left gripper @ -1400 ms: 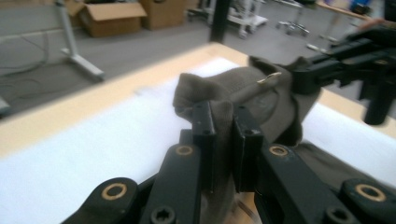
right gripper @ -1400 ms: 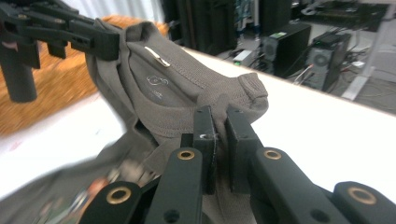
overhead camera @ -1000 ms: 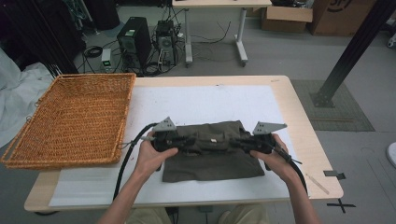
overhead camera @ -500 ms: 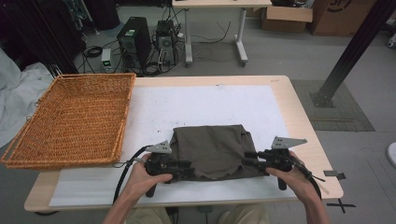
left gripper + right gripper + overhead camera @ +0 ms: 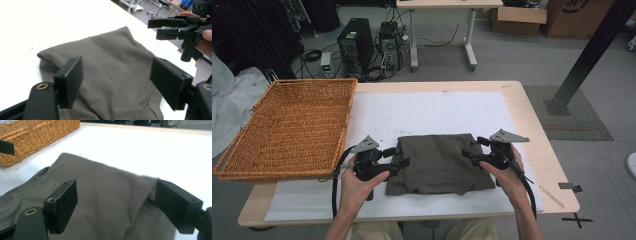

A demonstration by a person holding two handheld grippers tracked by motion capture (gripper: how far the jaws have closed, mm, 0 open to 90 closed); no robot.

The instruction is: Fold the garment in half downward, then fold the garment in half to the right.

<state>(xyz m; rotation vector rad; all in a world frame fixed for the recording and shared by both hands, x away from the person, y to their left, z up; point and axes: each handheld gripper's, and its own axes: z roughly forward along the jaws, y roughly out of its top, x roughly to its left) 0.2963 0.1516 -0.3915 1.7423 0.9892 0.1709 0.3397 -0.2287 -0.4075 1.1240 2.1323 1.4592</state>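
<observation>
A folded olive-brown cloth (image 5: 439,162) lies flat on the white sheet (image 5: 437,107) near the table's front. My left gripper (image 5: 396,157) sits at the cloth's left edge and my right gripper (image 5: 474,148) at its right edge, pointing toward each other. Both pairs of jaws have just been opening and stand wide apart, pressing on nothing. The left gripper view has my left gripper (image 5: 117,75) above the cloth (image 5: 107,57), with the right gripper (image 5: 166,26) beyond. In the right gripper view, my right gripper (image 5: 115,197) straddles the cloth's folded edge (image 5: 105,175) without touching it.
A large wicker basket (image 5: 292,125) stands at the table's left, overhanging the edge, also seen as the basket (image 5: 37,132). A thin wooden stick (image 5: 551,196) lies near the front right corner. Bare white sheet stretches behind the cloth.
Both grippers, shut on the cloth's far edge, drew it toward the person and folded it over. Their jaws then opened and let the cloth go; it now lies flat.
</observation>
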